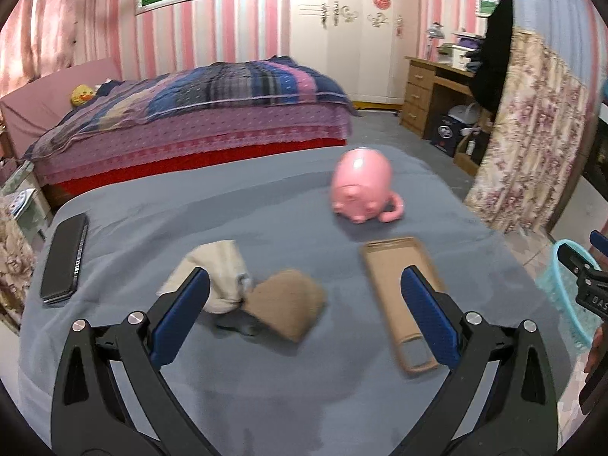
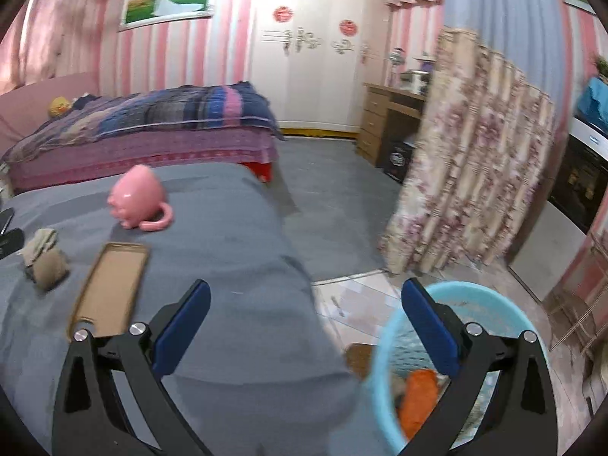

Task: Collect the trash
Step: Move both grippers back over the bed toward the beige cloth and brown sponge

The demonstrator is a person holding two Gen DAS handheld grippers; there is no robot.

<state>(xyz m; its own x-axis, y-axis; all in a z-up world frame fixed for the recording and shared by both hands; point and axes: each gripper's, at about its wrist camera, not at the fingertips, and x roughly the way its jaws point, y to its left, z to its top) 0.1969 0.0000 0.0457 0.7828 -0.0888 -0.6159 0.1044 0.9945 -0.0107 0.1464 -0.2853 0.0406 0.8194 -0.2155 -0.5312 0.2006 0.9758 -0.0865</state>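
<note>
Below and ahead of both grippers spreads the grey-covered table (image 1: pixel 266 212). Just under the right gripper (image 2: pixel 306 326), whose jaws stand wide and empty, sits the blue basket (image 2: pixel 383 364) on the floor beside the table; an orange scrap (image 2: pixel 418 399) already lies in it, so collecting seems partly done. Between the spread, empty jaws of the left gripper (image 1: pixel 304 304) lie the crumpled brown and cream wads (image 1: pixel 266 296), soft and rumpled, likely trash left to take. The tan phone case (image 1: pixel 399 285), pink pig (image 1: pixel 361 190) and black phone (image 1: pixel 64 258) look like keepers.
</note>
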